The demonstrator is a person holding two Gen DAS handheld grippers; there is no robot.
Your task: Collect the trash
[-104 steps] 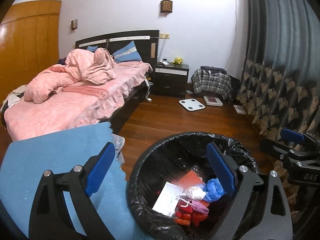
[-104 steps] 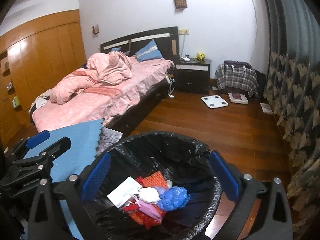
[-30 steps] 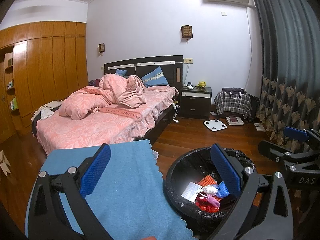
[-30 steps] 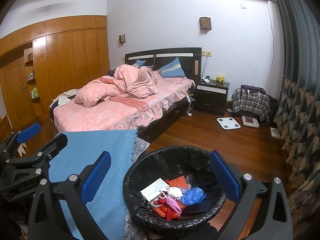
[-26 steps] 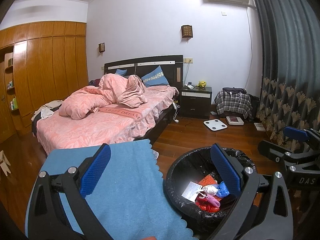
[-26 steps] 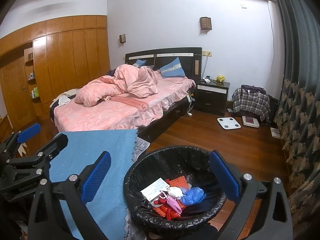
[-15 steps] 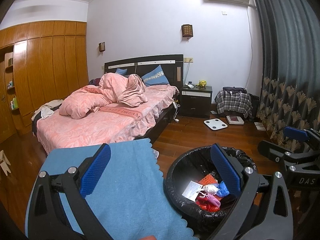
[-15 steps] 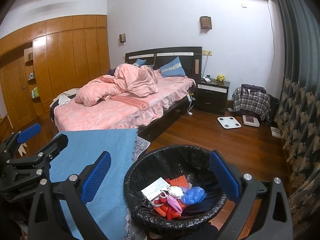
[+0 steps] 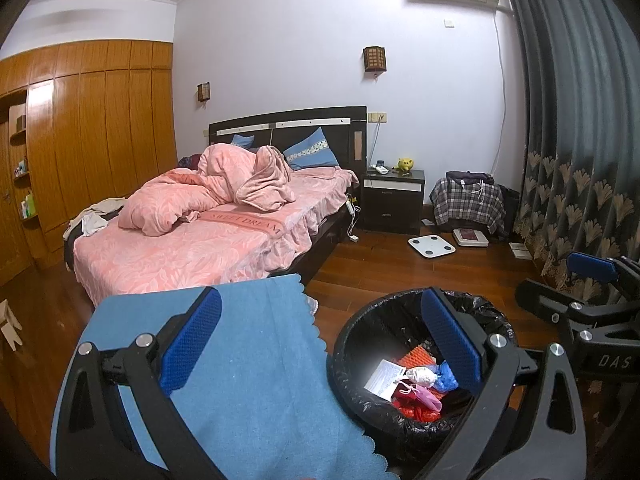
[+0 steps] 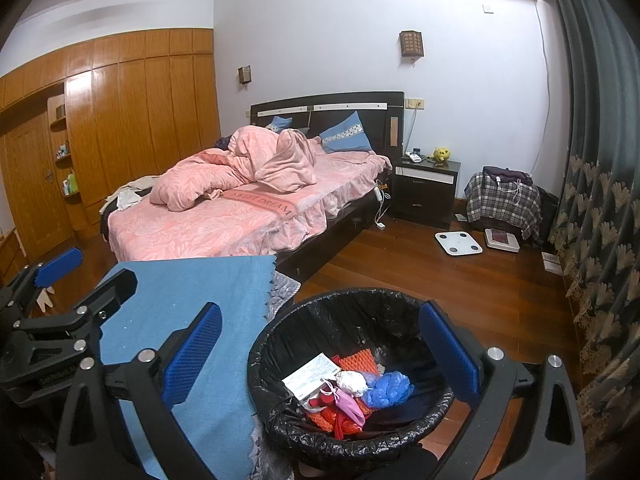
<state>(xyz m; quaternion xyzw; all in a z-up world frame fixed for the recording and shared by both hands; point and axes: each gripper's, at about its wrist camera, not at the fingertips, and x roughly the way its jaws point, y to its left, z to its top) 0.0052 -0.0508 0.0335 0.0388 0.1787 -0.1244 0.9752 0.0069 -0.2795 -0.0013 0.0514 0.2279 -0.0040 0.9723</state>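
Observation:
A black-lined trash bin [image 9: 352, 344] stands on the wooden floor; it also shows in the right wrist view [image 10: 344, 312]. Inside lie a white paper slip [image 10: 311, 374], a white wad [image 10: 351, 381], a blue plastic piece [image 10: 387, 389], orange netting [image 10: 360, 360] and red and pink scraps [image 10: 340, 408]. My left gripper [image 9: 320, 340] is open and empty, held above the blue cloth [image 9: 256, 368] and the bin's left side. My right gripper [image 10: 320, 352] is open and empty, held above the bin.
The blue cloth [image 10: 188, 300] covers a surface left of the bin. A bed with pink bedding [image 9: 224, 236] stands beyond. A nightstand [image 9: 394, 200], a plaid-covered seat [image 9: 468, 204] and scales [image 9: 431, 246] are at the far wall. Curtains [image 9: 580, 160] hang at right.
Since 3.5 s ago both grippers have risen and drawn back from the bin, which looks smaller and lower. Over the last second almost nothing has moved.

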